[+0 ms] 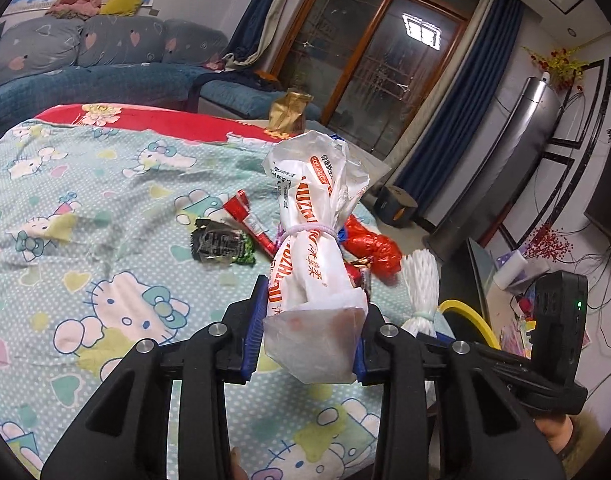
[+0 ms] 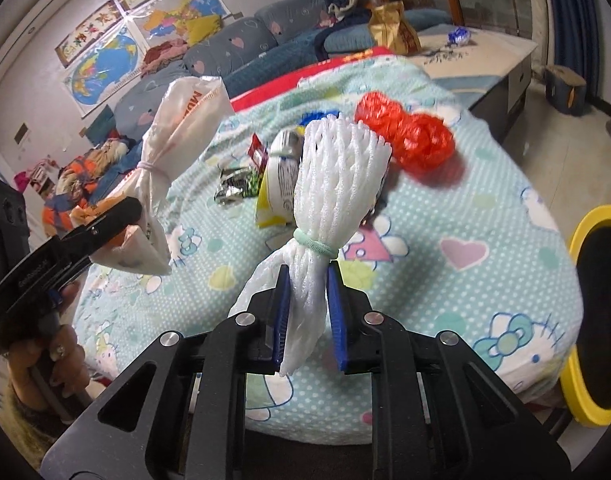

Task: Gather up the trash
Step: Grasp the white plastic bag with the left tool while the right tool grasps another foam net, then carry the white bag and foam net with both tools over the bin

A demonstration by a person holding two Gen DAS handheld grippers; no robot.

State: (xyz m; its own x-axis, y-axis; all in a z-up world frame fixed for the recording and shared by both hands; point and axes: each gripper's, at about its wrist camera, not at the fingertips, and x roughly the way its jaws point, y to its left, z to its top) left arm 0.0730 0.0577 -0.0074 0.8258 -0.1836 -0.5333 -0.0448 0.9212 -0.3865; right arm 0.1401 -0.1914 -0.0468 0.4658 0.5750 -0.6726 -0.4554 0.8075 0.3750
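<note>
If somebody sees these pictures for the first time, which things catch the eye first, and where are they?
Each gripper holds a tied bundle above the Hello Kitty sheet: the left gripper a white printed plastic bag, the right gripper a white foam net. Behind them lies a crumpled red bag among small wrappers.

A table under a Hello Kitty cloth (image 1: 85, 208) bears a red bag (image 2: 405, 136), wrappers (image 1: 221, 242) and a gold pouch (image 1: 287, 110).
</note>
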